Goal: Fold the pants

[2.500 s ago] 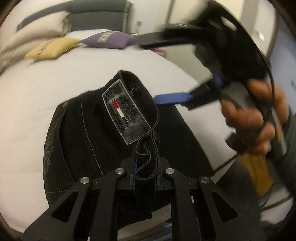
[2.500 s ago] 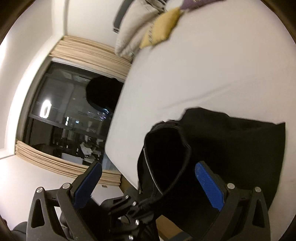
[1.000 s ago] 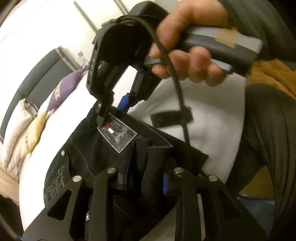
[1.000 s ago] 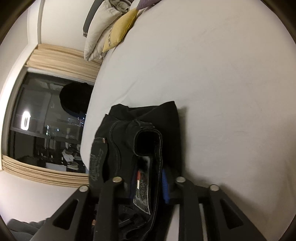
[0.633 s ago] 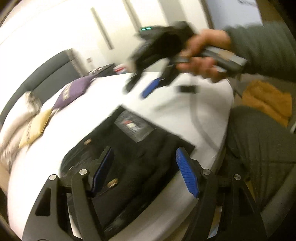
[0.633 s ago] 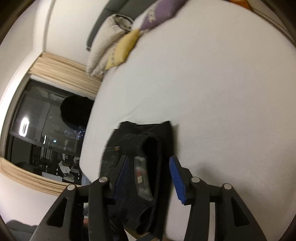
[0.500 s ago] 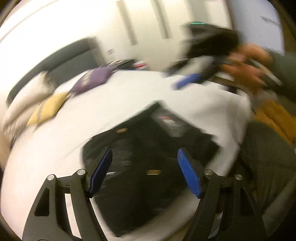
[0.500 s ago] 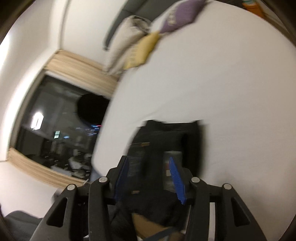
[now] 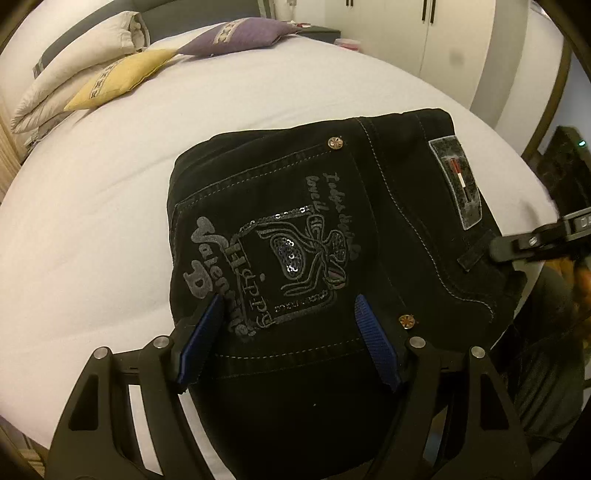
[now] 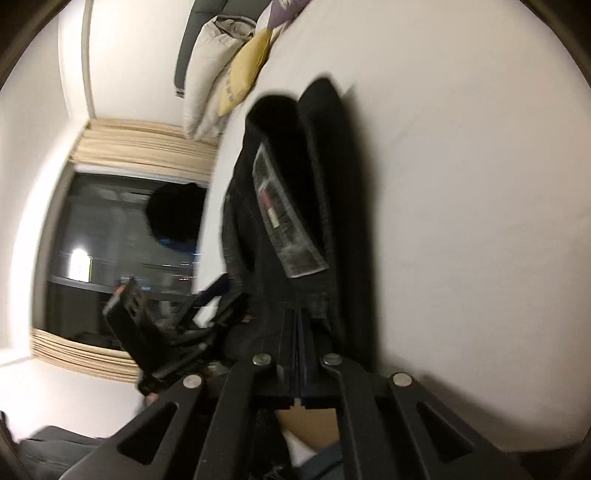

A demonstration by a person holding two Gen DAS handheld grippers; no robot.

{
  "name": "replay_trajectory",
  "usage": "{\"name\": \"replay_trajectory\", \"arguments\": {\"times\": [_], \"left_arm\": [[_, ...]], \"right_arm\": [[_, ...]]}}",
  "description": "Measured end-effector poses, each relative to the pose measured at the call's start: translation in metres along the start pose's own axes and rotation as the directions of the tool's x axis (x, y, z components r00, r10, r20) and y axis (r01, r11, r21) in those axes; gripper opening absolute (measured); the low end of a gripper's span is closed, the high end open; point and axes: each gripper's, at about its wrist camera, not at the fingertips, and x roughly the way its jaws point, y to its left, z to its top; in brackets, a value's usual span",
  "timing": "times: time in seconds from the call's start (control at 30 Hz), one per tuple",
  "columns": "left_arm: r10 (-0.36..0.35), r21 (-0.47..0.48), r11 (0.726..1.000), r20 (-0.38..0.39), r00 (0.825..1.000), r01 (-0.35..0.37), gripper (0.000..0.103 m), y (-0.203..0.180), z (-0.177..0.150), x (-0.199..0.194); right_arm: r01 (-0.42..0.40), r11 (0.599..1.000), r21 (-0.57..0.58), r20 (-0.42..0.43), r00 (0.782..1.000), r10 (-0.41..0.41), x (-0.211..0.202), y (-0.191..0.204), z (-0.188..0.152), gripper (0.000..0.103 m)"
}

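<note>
Black jeans (image 9: pixel 303 236) lie folded into a compact stack on the white bed (image 9: pixel 92 206), back pocket with grey embroidery and a grey waist patch (image 9: pixel 458 184) facing up. My left gripper (image 9: pixel 288 339) is open, its blue pads hovering just over the near edge of the stack, holding nothing. My right gripper (image 10: pixel 300 325) is shut, its tips against the waist end of the jeans (image 10: pixel 295 206) near the patch; whether cloth is pinched I cannot tell. It also shows at the right edge of the left wrist view (image 9: pixel 535 240).
A yellow cushion (image 9: pixel 118 79), a purple cushion (image 9: pixel 240 35) and white pillows (image 9: pixel 74 77) lie at the head of the bed. White wardrobe doors (image 9: pixel 424 40) stand behind. A dark window with beige curtains (image 10: pixel 122 236) is beside the bed. The bed edge runs close to the stack.
My left gripper let go of the waistband, opened and pulled back over the stack. My right gripper opened, then closed again at the waist end. The jeans now lie flat and folded.
</note>
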Motion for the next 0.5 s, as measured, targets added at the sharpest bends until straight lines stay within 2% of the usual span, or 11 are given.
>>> {"name": "replay_trajectory", "arguments": {"times": [0.13,0.2,0.33,0.37,0.47,0.5], "left_arm": [[0.001,-0.009,1.0,-0.011,1.0,-0.001,0.073,0.004,0.0,-0.001],[0.004,-0.012,1.0,-0.014,1.0,-0.004,0.073,0.004,0.001,-0.004],[0.003,-0.013,1.0,-0.021,1.0,-0.003,0.073,0.001,0.003,-0.004],[0.003,-0.012,1.0,-0.023,1.0,-0.004,0.073,0.001,0.004,-0.004],[-0.002,-0.012,1.0,-0.028,1.0,0.002,0.073,-0.001,0.007,0.0],[-0.004,-0.012,1.0,-0.028,1.0,0.003,0.073,0.0,0.007,0.0]], "right_arm": [[-0.017,0.998,-0.063,0.074,0.997,0.021,-0.027,0.03,0.022,0.032],[-0.053,0.992,-0.111,0.073,0.995,0.061,-0.018,0.055,0.044,0.038],[-0.084,0.976,-0.201,-0.045,0.996,0.076,0.042,0.097,0.071,0.042],[-0.075,0.973,-0.217,-0.089,0.994,0.056,0.061,0.101,0.077,0.043],[0.032,0.976,-0.216,-0.128,0.99,-0.061,0.099,0.093,0.091,0.044],[0.055,0.978,-0.202,-0.122,0.989,-0.08,0.101,0.084,0.095,0.039]]}}
